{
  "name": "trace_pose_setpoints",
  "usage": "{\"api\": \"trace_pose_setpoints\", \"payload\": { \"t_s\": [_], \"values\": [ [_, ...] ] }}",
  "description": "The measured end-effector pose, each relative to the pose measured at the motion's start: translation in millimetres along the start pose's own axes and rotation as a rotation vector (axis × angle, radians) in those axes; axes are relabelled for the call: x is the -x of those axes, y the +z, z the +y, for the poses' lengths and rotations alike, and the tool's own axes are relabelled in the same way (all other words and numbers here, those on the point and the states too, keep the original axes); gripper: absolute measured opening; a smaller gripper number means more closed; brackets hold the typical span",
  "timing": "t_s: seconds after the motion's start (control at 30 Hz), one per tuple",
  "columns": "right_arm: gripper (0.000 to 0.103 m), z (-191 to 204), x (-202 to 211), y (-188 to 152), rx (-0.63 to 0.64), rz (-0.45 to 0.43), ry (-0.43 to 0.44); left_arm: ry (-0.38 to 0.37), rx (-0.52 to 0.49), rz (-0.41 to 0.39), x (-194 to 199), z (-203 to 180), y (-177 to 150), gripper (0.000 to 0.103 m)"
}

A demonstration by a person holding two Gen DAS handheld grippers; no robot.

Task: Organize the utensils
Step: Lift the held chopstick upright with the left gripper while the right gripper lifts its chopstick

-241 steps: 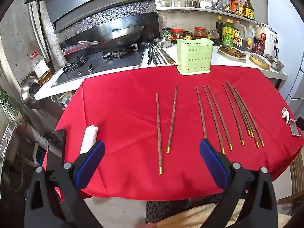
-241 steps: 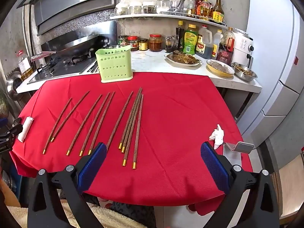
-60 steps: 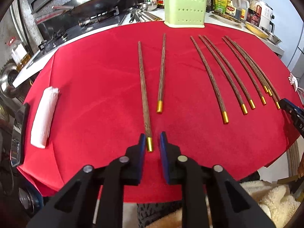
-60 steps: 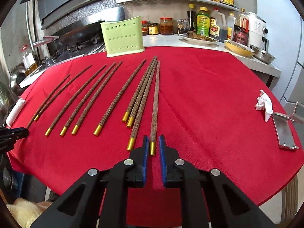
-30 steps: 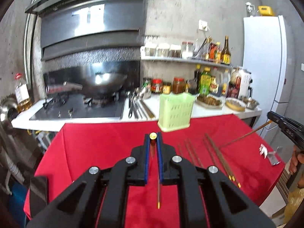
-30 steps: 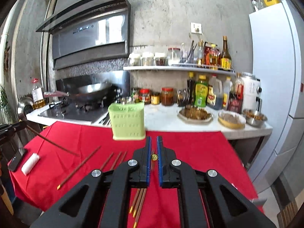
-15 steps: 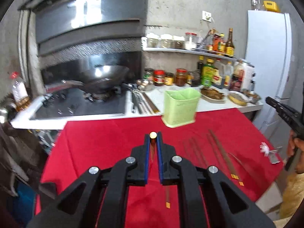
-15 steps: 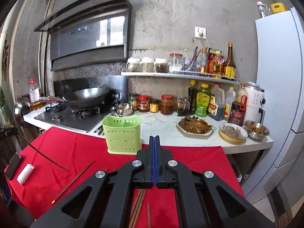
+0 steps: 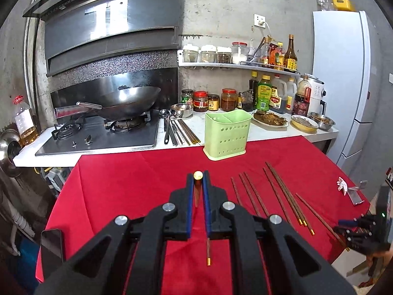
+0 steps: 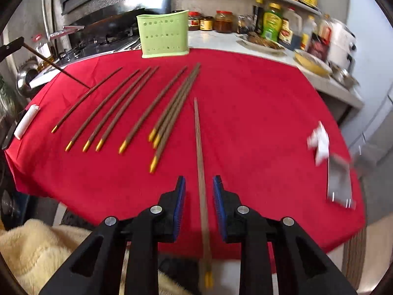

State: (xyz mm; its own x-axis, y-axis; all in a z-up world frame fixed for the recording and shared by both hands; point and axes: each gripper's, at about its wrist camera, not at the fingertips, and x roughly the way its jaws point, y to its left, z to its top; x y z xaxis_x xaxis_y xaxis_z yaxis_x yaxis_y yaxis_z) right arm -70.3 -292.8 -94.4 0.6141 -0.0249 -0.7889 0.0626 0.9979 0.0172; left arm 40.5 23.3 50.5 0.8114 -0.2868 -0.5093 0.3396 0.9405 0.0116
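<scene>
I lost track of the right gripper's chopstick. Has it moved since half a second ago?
Yes. The chopstick has slipped from the now open right gripper and lies loose, its gold tip past the near edge of the red tablecloth.

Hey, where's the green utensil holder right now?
The green utensil holder stands at the far edge of the red tablecloth, right of the stove.

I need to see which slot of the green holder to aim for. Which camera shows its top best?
The left wrist view: it looks down on the green holder, so the open top and inner divider show. The right wrist view shows only the holder's perforated front wall from lower down, slightly blurred, with the top hidden.
</scene>
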Motion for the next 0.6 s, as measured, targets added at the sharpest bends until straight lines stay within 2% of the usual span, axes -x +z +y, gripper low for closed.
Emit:
{"api": "trace_pose_setpoints", "payload": {
  "t_s": [0.13, 0.43, 0.5, 0.53, 0.6],
  "values": [
    [0.025, -1, 15, -24, -0.018, -0.022, -0.015, 0.001, -0.002, 0.000, 3, -5, -4, 0.007],
    [0.024, -7, 15, -55, -0.054, 0.014, -0.032, 0.006, -0.009, 0.004, 5, -13, -11, 0.007],
    [0.018, -8, 12, -56, -0.057, 0.021, -0.036, 0.003, -0.013, 0.006, 5, -16, -11, 0.007],
    [0.010, -8, 12, -57, -0.056, 0.027, -0.039, 0.000, -0.016, 0.007, 5, -17, -12, 0.007],
    [0.009, -6, 12, -58, -0.046, 0.031, -0.040, 0.002, -0.018, 0.006, 6, -17, -12, 0.007]
  ]
}}
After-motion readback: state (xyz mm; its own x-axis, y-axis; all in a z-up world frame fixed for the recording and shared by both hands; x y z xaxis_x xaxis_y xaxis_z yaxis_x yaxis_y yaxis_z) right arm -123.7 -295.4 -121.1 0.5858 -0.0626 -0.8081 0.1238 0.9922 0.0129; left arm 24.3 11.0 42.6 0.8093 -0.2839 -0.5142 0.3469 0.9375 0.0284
